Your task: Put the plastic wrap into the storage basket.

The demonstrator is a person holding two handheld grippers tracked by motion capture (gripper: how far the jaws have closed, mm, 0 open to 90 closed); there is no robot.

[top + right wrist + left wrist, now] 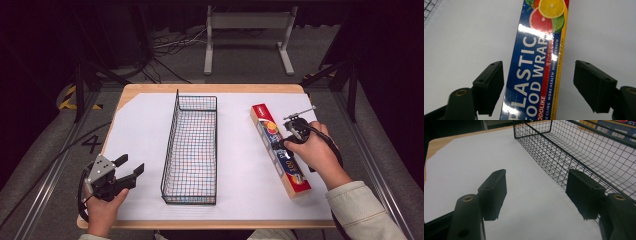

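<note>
Hovering over long flat cardboard box of plastic food wrap (278, 148), blue and red w/ citrus fruit print: right gripper (291, 131), held in the person's right hand (315, 152). Jaws spread wide, one on each side of the box in right gripper view (536, 70), pads not pressing on it, white gap visible on the right side betw. pad and box edge. No grip on the box. Lying flat on the white paper sheet (145, 130) at right part of the bench (210, 88), long axis running from far-left to near-right, red end cap toward the near edge. Well apart from the black wire mesh basket (190, 150), w/ bare sheet between them.

Standing in the middle of the sheet, that long rectangular basket, nothing seen inside. Near end close to the front edge of the bench, far end approx. at mid depth.

Resting at near-left corner of the bench: left gripper (131, 166) in the left hand (104, 210), grey three-cornered plate on top. Jaws wide apart too, nothing betw. them, just white sheet seen through the gap in left gripper view (536, 192). Pointing toward the basket, w/ the right-hand pad (584, 191) just beside the basket's side wall (564, 160); touching or not, cannot tell.
</note>
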